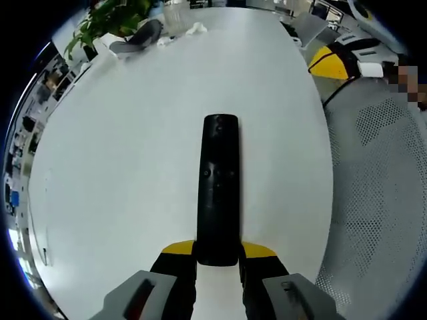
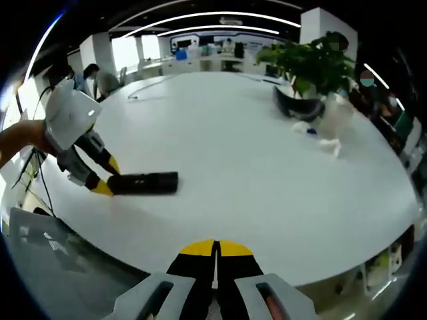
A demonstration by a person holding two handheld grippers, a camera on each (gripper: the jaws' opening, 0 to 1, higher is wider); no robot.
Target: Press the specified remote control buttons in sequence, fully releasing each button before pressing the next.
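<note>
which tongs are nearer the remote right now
Left. The left tongs clamp the remote's near end; the right tongs sit shut, apart from it across bare table.

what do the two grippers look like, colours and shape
Both match: the left gripper and right gripper each have two black jaws with yellow tips, rising from light grey housings. Seen from the right gripper view, the left gripper carries a pale grey boxy body.

Remote control (image 1: 218, 190) was black, long and slim, lying flat and button-side up on the white bench (image 1: 133, 167). Its near end sat clamped between the left gripper (image 1: 218, 257) fingers; the rest lay well in from the bench edge.
</note>
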